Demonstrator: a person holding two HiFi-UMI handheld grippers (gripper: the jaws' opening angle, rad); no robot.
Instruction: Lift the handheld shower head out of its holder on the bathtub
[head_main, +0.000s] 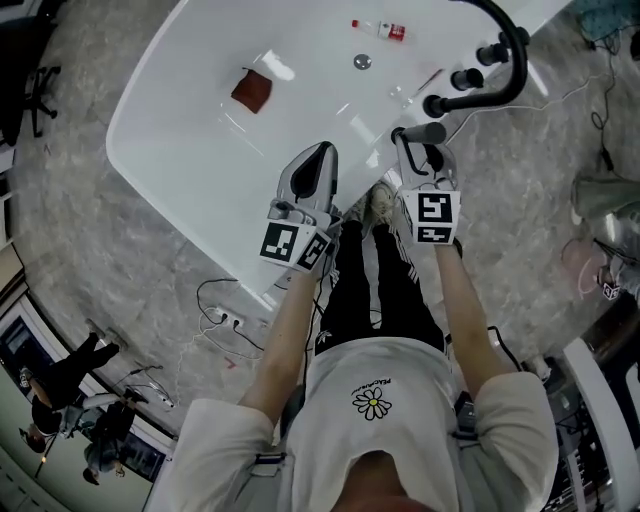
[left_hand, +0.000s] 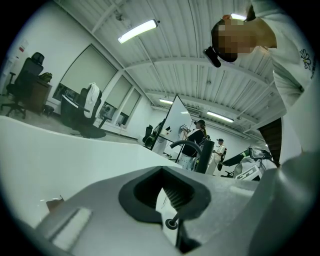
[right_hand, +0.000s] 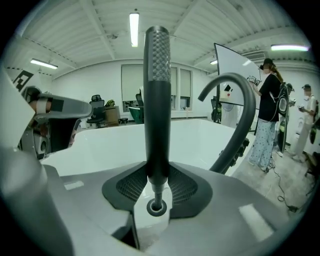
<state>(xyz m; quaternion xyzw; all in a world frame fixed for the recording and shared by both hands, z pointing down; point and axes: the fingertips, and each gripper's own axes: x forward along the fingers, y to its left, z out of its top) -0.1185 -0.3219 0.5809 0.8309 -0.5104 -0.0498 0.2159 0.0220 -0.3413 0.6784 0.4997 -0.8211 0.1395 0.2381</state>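
Bathtub (head_main: 180, 130), shower head (right_hand: 157, 100), bottle (head_main: 380, 30): one each.

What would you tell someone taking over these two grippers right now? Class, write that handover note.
Left gripper: jaws together, empty, over the bathtub rim.
Right gripper: appears closed on the handle of the shower head, which stands upright.
Done: grip taken.
Left to do: the stem sits in the holder, so lift it straight up and clear, minding the curved tap beside it.
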